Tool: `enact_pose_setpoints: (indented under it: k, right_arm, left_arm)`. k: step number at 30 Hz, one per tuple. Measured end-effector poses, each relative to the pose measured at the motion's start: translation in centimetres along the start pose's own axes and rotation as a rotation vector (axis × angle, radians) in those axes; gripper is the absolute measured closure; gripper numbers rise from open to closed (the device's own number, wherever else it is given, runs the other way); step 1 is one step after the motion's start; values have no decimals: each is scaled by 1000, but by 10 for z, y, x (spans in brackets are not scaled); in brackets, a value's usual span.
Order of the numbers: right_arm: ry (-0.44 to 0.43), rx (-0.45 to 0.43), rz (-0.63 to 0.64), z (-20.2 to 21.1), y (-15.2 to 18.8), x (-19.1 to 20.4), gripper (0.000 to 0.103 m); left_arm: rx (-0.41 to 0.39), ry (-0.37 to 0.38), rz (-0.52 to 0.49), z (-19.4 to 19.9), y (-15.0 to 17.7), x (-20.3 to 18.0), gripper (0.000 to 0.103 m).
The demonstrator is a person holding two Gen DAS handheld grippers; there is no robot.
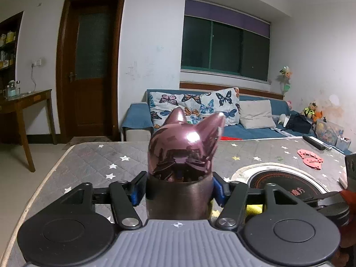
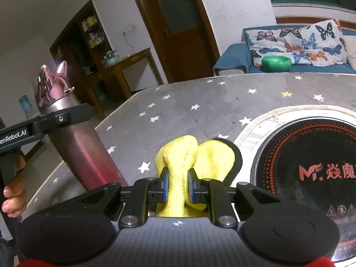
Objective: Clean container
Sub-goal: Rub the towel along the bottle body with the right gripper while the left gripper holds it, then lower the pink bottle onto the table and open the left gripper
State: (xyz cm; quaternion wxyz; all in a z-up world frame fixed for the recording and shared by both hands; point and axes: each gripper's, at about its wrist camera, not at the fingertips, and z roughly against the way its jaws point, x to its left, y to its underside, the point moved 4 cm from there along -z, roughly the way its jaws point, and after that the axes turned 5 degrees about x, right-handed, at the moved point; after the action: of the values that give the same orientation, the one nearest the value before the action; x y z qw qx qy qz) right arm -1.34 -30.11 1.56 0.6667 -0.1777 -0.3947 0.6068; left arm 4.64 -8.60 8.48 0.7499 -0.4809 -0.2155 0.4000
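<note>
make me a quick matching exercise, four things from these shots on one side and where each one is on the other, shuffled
Things:
1. pink bottle
2. yellow cloth
3. green bowl
4. butterfly pillow

Places:
A. on the blue sofa
B. between the pads of the left claw
C. at the far edge of the grey star-print table cover
D. pinched in the right claw

Pairs: 1-B, 2-D, 3-C, 4-A

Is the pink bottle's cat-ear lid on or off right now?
On. The cat-ear lid sits on top of the pink bottle, which the left gripper clamps around its body, tilted in the right wrist view.
</note>
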Motion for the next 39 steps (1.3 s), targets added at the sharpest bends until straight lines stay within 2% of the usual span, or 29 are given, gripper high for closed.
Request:
enact_pose_setpoints:
  k: [3,5,9,10,17,21,25,29,33,39]
  right_arm:
    - [-1,4,16,0,7,1,88]
    - [6,-2,45,2,11,4,88]
    - [20,-17,99,6,17,8,88]
    - [17,-20,103,6,18,8,88]
    - [0,-40,102,7,20,3,88]
    - [-4,-52,114,8,22,2,88]
    - [-4,-64,113,9,23,1,88]
    - [65,-76,149,13,27,5,88]
    - [142,-97,193,21,32,5,88]
    - [202,-105,163,33,33,-13,88]
  left_arm:
    - [-7,1,0,2,2,0,31]
    - [-22,-2,-3,8,4,0,17]
    - [-55,-2,-9,22,9,-2,9]
    - [-59,-3,-11,25,11,-3,3]
    - [-79,-43,-6,51,31,-2,0]
    - [-77,-73,31,62,47,1,0]
    - [-45,-132,72,65,62,11,0]
    - [2,-227,111,59,73,26,0]
    - [53,-281,163,48,81,41,0]
    - [79,-346,184,41,91,56,0]
